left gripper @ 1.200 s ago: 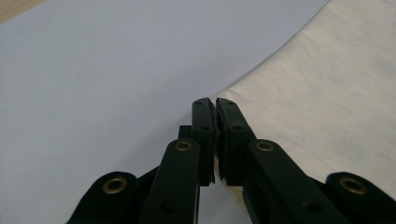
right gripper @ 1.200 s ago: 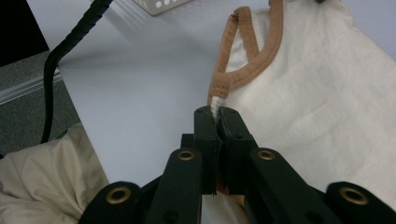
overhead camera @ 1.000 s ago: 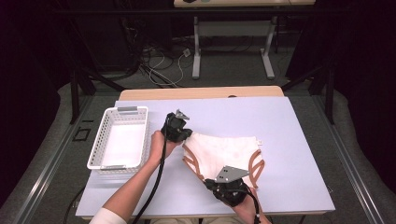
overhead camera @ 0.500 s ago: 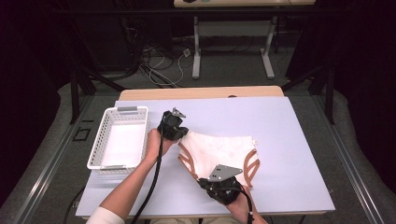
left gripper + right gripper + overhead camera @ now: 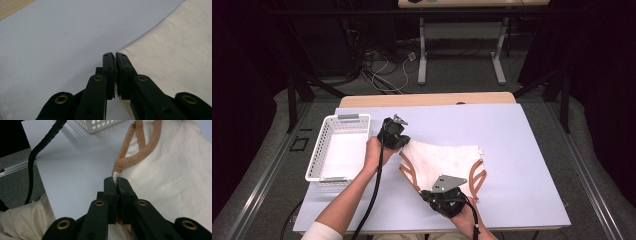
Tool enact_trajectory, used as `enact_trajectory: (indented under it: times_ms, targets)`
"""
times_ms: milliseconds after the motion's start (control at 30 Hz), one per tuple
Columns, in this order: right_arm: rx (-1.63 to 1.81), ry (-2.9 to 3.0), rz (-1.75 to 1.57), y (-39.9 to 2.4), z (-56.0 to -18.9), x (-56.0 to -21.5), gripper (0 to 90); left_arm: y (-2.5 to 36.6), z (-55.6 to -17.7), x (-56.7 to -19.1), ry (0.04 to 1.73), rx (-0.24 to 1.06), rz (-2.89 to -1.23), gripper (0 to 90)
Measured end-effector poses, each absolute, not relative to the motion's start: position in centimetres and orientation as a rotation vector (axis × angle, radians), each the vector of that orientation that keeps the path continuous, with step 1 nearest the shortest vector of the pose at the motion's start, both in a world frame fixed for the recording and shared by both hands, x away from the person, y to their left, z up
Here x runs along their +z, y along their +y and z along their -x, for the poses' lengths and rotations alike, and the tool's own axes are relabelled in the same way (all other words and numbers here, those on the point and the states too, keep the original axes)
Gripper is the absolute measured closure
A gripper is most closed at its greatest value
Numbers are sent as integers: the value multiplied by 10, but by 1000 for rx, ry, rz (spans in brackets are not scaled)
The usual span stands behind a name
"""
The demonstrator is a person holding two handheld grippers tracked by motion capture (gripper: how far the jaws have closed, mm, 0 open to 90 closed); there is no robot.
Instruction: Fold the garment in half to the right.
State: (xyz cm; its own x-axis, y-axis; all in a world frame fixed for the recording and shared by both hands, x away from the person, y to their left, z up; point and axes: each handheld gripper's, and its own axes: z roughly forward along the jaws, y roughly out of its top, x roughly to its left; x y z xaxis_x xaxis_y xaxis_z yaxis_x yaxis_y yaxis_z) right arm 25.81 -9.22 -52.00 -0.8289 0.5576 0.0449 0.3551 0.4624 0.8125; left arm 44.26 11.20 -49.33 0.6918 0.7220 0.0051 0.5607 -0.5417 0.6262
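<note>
Since the earlier frame we have shifted the cream cloth bag with tan straps (image 5: pixel 439 160) slightly left on the pale lavender table (image 5: pixel 522 150). Our left gripper (image 5: pixel 398 141) pinches its far left corner, jaws clamped on the fabric. Our right gripper (image 5: pixel 439 192) is closed on the near edge beside a strap. The white perforated plastic basket (image 5: pixel 319 155) sits at the left.
</note>
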Motion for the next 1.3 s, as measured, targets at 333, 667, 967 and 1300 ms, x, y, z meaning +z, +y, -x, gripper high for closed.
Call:
enact_trajectory:
  times_ms: [333, 667, 967, 1300]
  targets:
    - [1320, 2484, -782, -85, -260, -518, 865, 117, -445, -485, 982, 369, -2307, 863]
    - [1359, 2462, -772, -78, -264, -513, 865, 125, -448, -474, 998, 402, -2328, 863]
    - [1415, 2438, -758, -65, -268, -505, 866, 131, -451, -455, 1009, 454, -2348, 861]
    - [1428, 2416, -731, -55, -266, -502, 865, 131, -456, -445, 1017, 457, -2381, 858]
